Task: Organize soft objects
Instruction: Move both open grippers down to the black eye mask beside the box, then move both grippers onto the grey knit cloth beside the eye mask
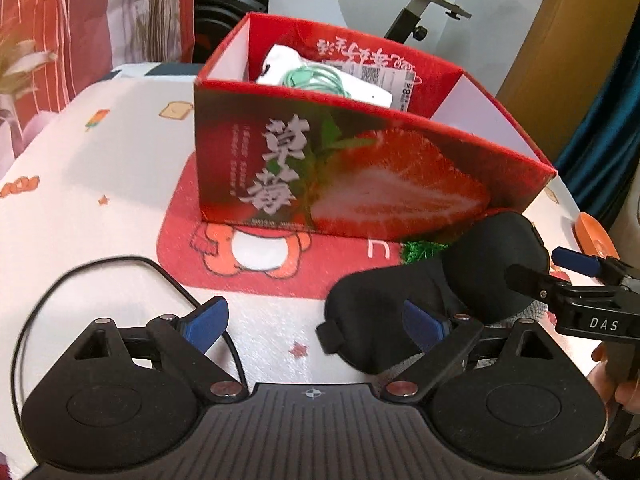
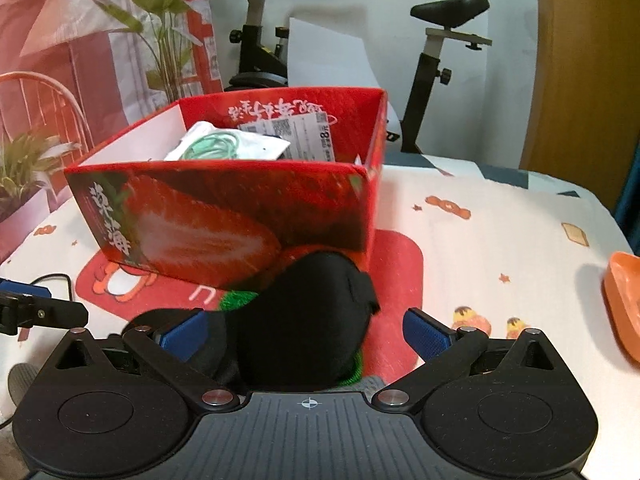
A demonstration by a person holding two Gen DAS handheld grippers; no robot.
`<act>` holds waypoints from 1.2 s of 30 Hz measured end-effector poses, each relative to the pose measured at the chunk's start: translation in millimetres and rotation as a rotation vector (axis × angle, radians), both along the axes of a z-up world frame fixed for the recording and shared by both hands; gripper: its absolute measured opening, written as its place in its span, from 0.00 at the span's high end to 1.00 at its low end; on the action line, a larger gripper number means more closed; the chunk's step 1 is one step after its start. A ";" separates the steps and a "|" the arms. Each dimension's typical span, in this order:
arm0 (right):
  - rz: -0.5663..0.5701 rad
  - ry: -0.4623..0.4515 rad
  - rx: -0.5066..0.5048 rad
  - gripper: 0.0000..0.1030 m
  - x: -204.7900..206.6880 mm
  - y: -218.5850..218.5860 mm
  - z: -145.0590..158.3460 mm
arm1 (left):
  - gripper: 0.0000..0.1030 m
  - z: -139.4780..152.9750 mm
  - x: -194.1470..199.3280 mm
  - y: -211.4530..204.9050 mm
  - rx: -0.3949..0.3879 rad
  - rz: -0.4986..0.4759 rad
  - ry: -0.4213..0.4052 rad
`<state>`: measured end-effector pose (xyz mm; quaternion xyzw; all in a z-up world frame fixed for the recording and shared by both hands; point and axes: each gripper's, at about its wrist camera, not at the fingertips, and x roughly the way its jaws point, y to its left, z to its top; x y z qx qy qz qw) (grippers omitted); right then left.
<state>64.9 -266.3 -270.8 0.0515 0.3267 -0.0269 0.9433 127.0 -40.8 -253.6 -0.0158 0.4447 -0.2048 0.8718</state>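
A black padded eye mask (image 1: pixel 460 292) lies on the table in front of a red strawberry box (image 1: pixel 360 184). In the right wrist view the mask (image 2: pixel 308 320) lies between my right gripper's (image 2: pixel 306 330) open blue pads, not pinched. A green fuzzy item (image 2: pixel 238 300) and a grey cloth (image 2: pixel 372 382) lie under the mask. My left gripper (image 1: pixel 320 326) is open, its right pad over the mask's left end. The box (image 2: pixel 240 216) holds a white pouch with a mint-green cord (image 2: pixel 218 146). The right gripper shows in the left wrist view (image 1: pixel 560 268).
A red cartoon mat (image 1: pixel 256 264) lies under the box on a white printed tablecloth (image 1: pixel 92 184). A black cable (image 1: pixel 104 264) loops at front left. An orange dish (image 2: pixel 624 300) sits at the right edge. An exercise bike (image 2: pixel 436 60) stands behind the table.
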 end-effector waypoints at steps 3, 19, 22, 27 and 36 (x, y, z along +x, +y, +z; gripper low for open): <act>0.015 -0.007 -0.010 0.01 -1.5 -1.2 -3.7 | 0.12 -7.4 -2.1 -5.7 -0.003 -0.001 0.022; 0.063 -0.081 -0.032 0.06 -6.6 -1.0 2.0 | 0.19 -8.6 2.3 -2.7 -0.028 0.029 0.060; 0.059 -0.072 -0.029 0.06 -9.3 -0.5 0.6 | 0.18 -5.2 -1.2 -1.7 -0.021 0.017 0.050; 0.052 -0.076 -0.018 0.06 -19.5 2.1 -2.3 | 0.18 -0.8 -14.3 4.8 -0.005 0.003 0.023; 0.051 -0.049 0.000 0.06 -44.1 12.4 -22.9 | 0.18 4.4 -39.4 20.2 -0.010 0.011 -0.014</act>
